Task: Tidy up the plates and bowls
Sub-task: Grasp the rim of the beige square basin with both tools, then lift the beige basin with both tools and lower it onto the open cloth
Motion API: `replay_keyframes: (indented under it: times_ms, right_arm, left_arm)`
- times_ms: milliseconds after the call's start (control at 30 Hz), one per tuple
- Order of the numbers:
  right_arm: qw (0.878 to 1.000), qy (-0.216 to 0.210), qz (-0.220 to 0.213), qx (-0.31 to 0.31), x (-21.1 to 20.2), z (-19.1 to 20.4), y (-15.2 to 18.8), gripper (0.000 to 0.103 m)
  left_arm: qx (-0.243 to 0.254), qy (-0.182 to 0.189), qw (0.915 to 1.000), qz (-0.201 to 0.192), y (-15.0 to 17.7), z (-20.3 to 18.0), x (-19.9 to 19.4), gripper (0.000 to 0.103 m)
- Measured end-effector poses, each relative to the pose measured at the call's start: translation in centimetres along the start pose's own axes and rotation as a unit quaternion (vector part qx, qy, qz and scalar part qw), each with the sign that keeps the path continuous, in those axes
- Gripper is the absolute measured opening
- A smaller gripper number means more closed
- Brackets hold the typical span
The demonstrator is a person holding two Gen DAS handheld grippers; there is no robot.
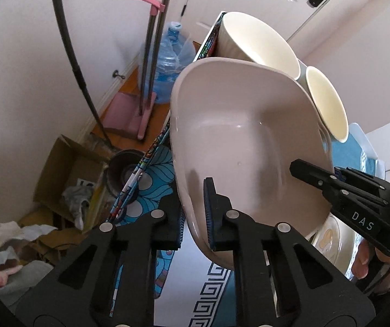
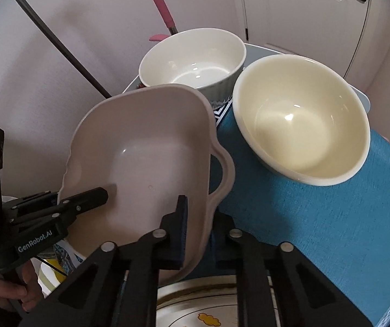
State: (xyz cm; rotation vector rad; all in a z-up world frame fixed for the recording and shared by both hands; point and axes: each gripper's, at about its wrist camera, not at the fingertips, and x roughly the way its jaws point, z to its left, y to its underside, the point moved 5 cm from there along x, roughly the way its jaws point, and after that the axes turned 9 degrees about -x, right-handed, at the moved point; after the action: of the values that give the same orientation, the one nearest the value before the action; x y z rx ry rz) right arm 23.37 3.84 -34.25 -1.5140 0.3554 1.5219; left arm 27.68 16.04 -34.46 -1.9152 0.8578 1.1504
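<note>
From the left wrist view, your left gripper (image 1: 195, 218) is clamped on the near wall of the pinkish baking dish (image 1: 244, 141), one finger inside the basin and one outside. The dish sits tilted, partly over the table's (image 1: 151, 188) patterned edge, with the floor and a cardboard box (image 1: 66, 169) below. Your right gripper (image 1: 339, 188) pinches the opposite wall. The danger here is uneven lifting: if one hand rises faster, the smooth glazed wall can slide out of the thin pinch and the dish drops off the edge. The white ribbed bowl (image 1: 260, 43) and the cream bowl (image 1: 328, 106) stand just behind, so a forward swing could knock them.

From the right wrist view, your right gripper (image 2: 197, 231) is closed on the dish (image 2: 146, 150) wall beside its loop handle (image 2: 222, 174). The left gripper (image 2: 66, 201) grips the far side. A decorated plate (image 2: 208, 308) lies directly under your hold, so a slip would probably land the dish on it and chip both. The cream bowl (image 2: 304, 125) sits near on the blue cloth (image 2: 317, 218); the white bowl (image 2: 192, 57) looks almost touching the dish's rim.
</note>
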Motion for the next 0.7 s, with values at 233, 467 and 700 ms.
replay_keyframes:
  times_ms: [233, 467, 700]
  right_arm:
    - [0.999, 0.005, -0.033, -0.026, -2.6, 1.1, 0.5, 0.012]
    - [0.996, 0.006, -0.09, -0.017, -8.9, 0.7, 2.4, 0.012]
    - [0.992, 0.027, -0.126, 0.007, -16.5, -1.8, 7.4, 0.012]
  left_arm:
    - [0.036, -0.022, 0.9986, -0.031, 0.7, -1.6, -2.8, 0.011]
    - [0.086, -0.024, 0.9928, -0.08, 2.4, -6.4, -8.2, 0.011]
    - [0.128, -0.007, 0.9871, -0.096, 6.7, -14.0, -11.3, 0.011]
